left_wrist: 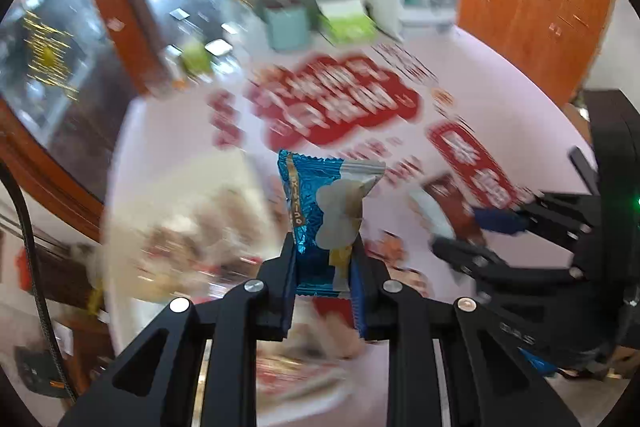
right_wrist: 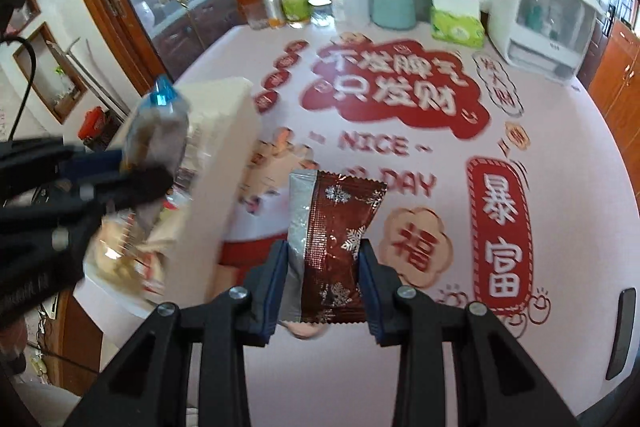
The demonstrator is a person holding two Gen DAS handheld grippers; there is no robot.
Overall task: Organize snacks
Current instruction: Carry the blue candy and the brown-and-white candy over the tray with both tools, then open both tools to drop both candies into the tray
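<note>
White box [right_wrist: 224, 115] holds blurred snacks; left gripper [left_wrist: 324, 259] clamps a blue packet [left_wrist: 320, 203], right gripper [right_wrist: 324, 259] a brown packet [right_wrist: 336, 239].

The left tongs [left_wrist: 325, 259] pinch a blue snack packet [left_wrist: 320, 203] above the pink tablecloth [left_wrist: 500, 99].

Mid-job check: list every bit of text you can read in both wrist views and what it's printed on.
"不发脾气 只发财": tablecloth, red cloud.
"NICE DAY": tablecloth, below the cloud.
"暴富": tablecloth, red upright panel.
"福": tablecloth, pink flower badge.
Blue snack packet, gold side lettering: too blurred.
Brown snack packet: snowflakes only, no words.
Green tissue box: unreadable.
</note>
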